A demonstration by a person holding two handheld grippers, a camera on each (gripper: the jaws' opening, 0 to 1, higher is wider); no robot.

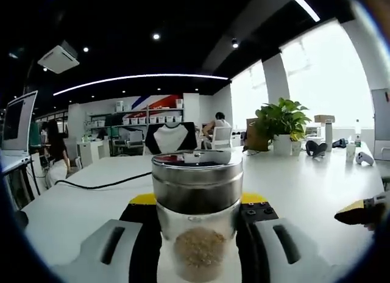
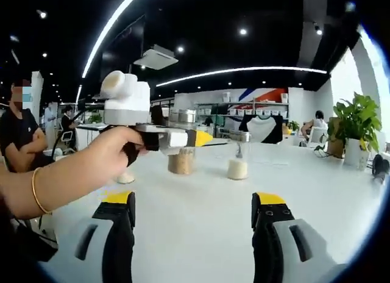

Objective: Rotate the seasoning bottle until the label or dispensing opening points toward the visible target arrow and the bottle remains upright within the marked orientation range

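- The seasoning bottle point(image 1: 197, 216) is a clear round jar with a wide brushed-metal lid and a heap of tan grains at its bottom; in the left gripper view it stands upright between the two jaws of the left claw point(image 1: 198, 234).
- The left claw is clamped on the bottle: its black, yellow-tipped jaws press against the glass on both sides.
- In the right gripper view the same bottle point(image 2: 181, 155) shows farther off on the white tabletop point(image 2: 201, 216), held by the left claw point(image 2: 183, 138), which a hand point(image 2: 116, 154) with a thin gold bangle grips by its white body.
- Just beside the seasoning bottle, on the side toward the potted plant, stands a second clear jar point(image 2: 237, 161) with white grains and a metal lid; the two stand apart. That makes two jars.
- The right claw point(image 2: 194, 225) has its two jaws wide apart with bare tabletop between them, and it is well short of the seasoning bottle.
- A yellow-tipped black jaw of the right claw point(image 1: 362, 211) comes in at the side of the left gripper view, apart from the bottle.
- Beyond the bottle, a black cable point(image 1: 97, 185) lies across the smooth tabletop point(image 1: 304, 185).
- One leafy potted plant point(image 1: 281, 127) in a white pot stands farther back, near the windows.
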